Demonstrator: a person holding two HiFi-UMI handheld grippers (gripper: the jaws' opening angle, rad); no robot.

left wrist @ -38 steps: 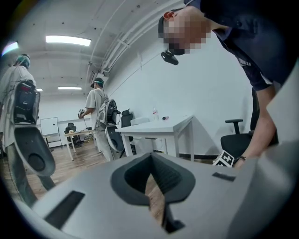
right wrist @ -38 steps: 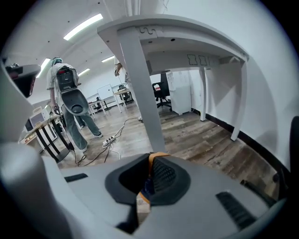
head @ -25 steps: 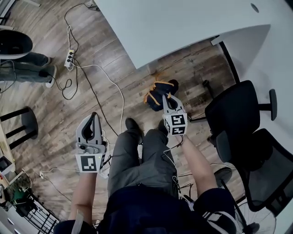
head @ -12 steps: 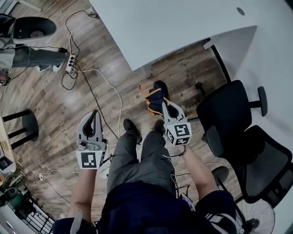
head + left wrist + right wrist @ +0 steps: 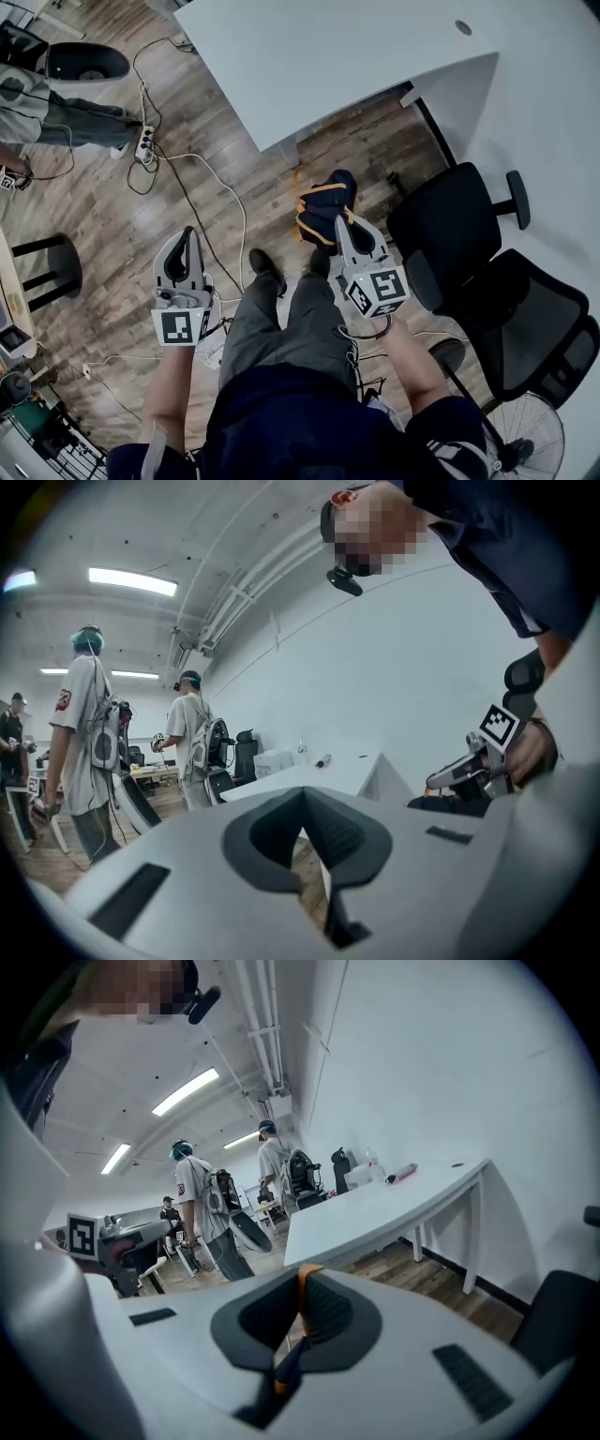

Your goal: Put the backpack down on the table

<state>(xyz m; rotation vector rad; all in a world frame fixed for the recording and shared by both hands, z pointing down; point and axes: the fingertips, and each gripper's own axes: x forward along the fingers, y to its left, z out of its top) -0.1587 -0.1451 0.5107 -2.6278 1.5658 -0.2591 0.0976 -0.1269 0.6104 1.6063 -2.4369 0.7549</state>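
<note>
A dark navy backpack (image 5: 322, 208) with orange trim hangs over the wood floor, in front of the white table (image 5: 309, 66). My right gripper (image 5: 343, 216) is shut on its orange and navy strap (image 5: 302, 1290), which runs down between the jaws in the right gripper view. My left gripper (image 5: 190, 234) hangs to the left above the floor, jaws shut with nothing in them; in its own view the tips (image 5: 305, 797) meet and the table (image 5: 319, 778) lies ahead. Most of the backpack is hidden below the right gripper.
Two black office chairs (image 5: 459, 225) (image 5: 530, 328) stand close on the right. A power strip and cables (image 5: 143, 131) trail over the floor at left, near a black stool (image 5: 47, 258). My legs (image 5: 281, 319) are below. Other people (image 5: 84, 733) (image 5: 192, 742) stand further off.
The right gripper has risen with the backpack hanging from it, lifting it off the floor. The left gripper has risen a little too. Both stay shut.
</note>
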